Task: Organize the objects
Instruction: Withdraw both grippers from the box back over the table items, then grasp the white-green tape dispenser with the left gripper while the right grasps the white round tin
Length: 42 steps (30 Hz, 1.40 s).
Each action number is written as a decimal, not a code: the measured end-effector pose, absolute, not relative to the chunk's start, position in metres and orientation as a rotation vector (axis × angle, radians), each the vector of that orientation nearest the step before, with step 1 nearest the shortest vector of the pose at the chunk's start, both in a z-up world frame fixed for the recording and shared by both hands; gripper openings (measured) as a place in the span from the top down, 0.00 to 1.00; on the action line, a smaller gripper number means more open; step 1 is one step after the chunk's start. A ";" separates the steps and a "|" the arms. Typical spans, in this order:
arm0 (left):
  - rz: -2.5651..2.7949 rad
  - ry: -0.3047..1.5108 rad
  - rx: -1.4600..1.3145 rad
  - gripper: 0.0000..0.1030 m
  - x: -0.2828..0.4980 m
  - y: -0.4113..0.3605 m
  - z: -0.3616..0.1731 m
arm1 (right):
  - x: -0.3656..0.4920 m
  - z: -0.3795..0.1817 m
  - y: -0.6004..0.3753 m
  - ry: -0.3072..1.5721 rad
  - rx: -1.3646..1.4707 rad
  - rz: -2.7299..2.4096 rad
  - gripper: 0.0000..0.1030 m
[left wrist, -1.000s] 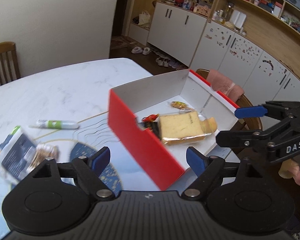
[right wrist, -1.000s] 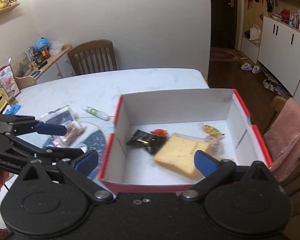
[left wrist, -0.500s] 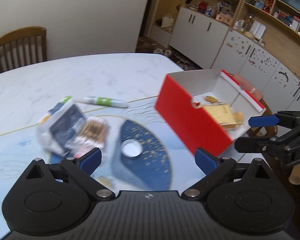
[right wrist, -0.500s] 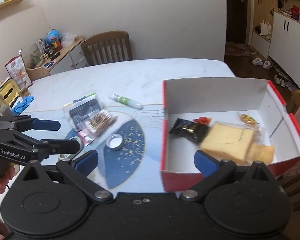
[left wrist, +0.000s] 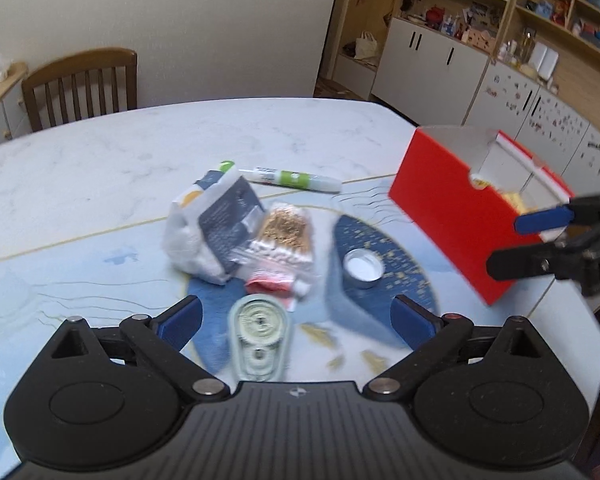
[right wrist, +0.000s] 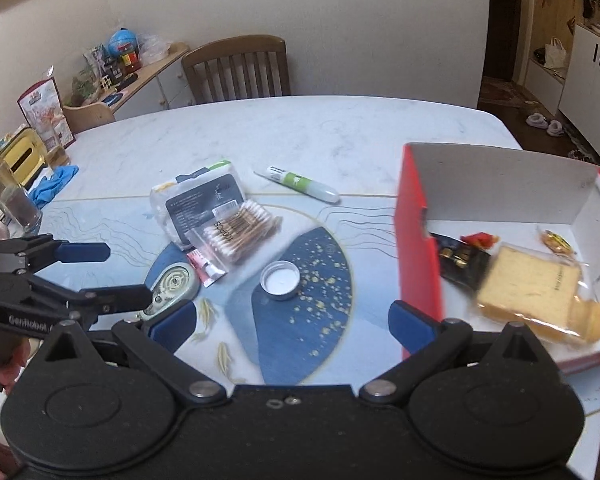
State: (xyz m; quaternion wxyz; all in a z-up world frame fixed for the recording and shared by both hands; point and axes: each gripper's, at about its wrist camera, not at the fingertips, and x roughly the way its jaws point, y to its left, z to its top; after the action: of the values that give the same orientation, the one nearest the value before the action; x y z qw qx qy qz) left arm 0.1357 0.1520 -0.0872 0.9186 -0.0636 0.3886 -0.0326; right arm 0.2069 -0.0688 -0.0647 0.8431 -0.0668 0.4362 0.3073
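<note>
My left gripper [left wrist: 296, 316] is open wide, low over the blue mat, with a pale green correction-tape dispenser [left wrist: 260, 340] lying between its fingers, untouched. Just beyond lie a cotton-swab pack [left wrist: 286, 234], a bag of cotton pads [left wrist: 208, 224], a small round tin [left wrist: 362, 268] and a green-and-white pen [left wrist: 292, 179]. The red box [right wrist: 416, 248] stands at the right, holding wrapped bread [right wrist: 532, 292], a dark packet [right wrist: 460, 260] and sweets. My right gripper [right wrist: 292, 328] is open and empty, hovering near the tin [right wrist: 280, 280]. Its view shows the left gripper [right wrist: 112, 274] beside the dispenser [right wrist: 172, 288].
The white marble table [right wrist: 300, 136] ends close behind the box at the right. Glass jars [right wrist: 4, 196] and a blue glove [right wrist: 54, 184] sit at its left edge. A wooden chair [right wrist: 240, 68] stands at the far side, with cabinets beyond.
Both grippers swung left from over the red box to the loose items on the mat and sank lower. The left jaws widened. The dispenser came into view between the left fingers.
</note>
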 end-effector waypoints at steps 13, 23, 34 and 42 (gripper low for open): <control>-0.041 0.865 -0.065 0.02 0.148 0.162 -0.134 | 0.231 -0.111 -0.020 1.000 -0.234 0.658 0.06; -0.020 0.868 -0.044 0.02 0.157 0.158 -0.151 | 0.252 -0.139 0.002 1.036 -0.280 0.644 0.13; 0.035 0.843 -0.010 0.03 0.163 0.151 -0.153 | 0.257 -0.154 0.011 1.036 -0.309 0.640 0.21; 0.015 0.849 -0.029 0.17 0.166 0.146 -0.151 | 0.258 -0.156 0.015 1.032 -0.311 0.652 0.37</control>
State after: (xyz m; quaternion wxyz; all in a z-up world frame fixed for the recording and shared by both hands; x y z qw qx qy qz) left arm 0.1659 0.1455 -0.1507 0.9111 -0.0142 0.4119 0.0072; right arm 0.2582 0.0153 -0.1559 0.8083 -0.1453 0.4824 0.3047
